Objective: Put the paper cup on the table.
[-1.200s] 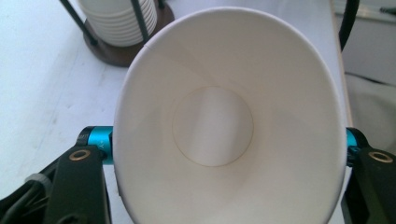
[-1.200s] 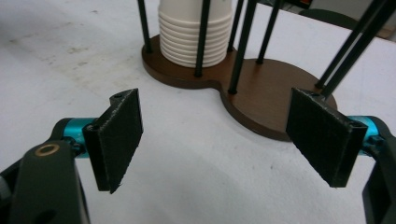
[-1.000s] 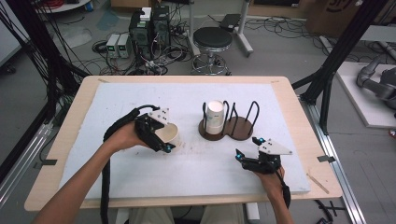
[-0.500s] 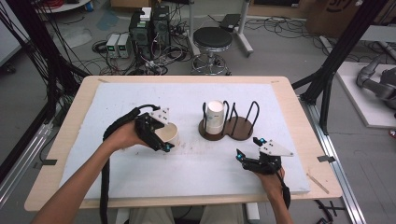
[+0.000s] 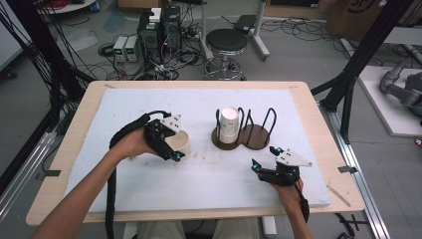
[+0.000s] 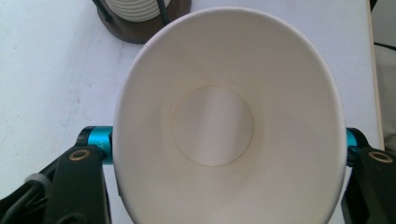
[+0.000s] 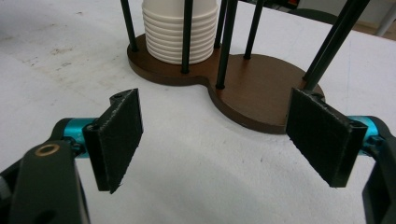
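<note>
My left gripper is shut on a white paper cup, left of the middle of the table; the cup has its mouth towards the camera and is squeezed oval between the jaws. A stack of white cups stands in the left bay of a dark wooden holder with black upright rods; the stack also rises behind my right gripper. My right gripper rests near the front right of the table, open, with nothing between its pads. It points at the holder's base.
The white mat covers the wooden table. A stool, computer boxes and loose cables lie on the floor beyond the far edge. Black frame posts stand to the right.
</note>
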A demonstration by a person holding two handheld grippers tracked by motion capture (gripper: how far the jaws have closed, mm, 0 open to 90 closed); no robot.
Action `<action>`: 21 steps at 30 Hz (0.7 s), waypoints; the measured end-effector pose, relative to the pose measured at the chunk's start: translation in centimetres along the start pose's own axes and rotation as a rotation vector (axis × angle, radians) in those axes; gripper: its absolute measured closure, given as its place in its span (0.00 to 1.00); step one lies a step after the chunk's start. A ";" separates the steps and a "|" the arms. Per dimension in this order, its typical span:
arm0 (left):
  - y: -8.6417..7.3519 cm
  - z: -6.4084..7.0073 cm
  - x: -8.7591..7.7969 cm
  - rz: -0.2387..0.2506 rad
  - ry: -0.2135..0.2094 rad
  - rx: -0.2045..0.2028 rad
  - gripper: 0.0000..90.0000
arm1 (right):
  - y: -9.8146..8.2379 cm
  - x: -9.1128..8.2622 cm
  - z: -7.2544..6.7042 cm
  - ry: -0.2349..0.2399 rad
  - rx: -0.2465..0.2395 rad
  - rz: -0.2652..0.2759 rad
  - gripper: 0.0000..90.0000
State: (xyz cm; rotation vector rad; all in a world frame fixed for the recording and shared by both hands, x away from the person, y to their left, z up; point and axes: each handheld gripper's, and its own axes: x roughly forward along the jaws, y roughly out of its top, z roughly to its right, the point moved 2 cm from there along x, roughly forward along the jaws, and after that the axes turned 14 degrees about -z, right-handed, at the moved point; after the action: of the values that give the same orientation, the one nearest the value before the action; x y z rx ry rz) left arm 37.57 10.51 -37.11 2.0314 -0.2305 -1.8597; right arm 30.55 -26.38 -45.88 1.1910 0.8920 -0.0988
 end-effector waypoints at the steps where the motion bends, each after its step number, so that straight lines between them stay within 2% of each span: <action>1: 0.0 -0.1 0.1 -0.001 -0.005 0.001 0.35 | 0.0 0.0 0.0 -0.001 0.002 0.002 0.22; 13: 0.4 -1.3 2.1 -0.064 0.001 -0.012 0.35 | 0.0 0.0 -0.1 -0.005 -0.003 0.000 0.22; 21: 0.6 -1.6 3.3 -0.109 -0.013 -0.016 0.35 | 0.0 0.0 -0.1 -0.007 -0.006 0.003 0.22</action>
State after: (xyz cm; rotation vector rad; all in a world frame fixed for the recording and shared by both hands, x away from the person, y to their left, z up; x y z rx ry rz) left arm 39.57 8.97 -39.81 2.0596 -0.1104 -1.9328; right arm 30.50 -26.31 -45.90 1.1858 0.8843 -0.0980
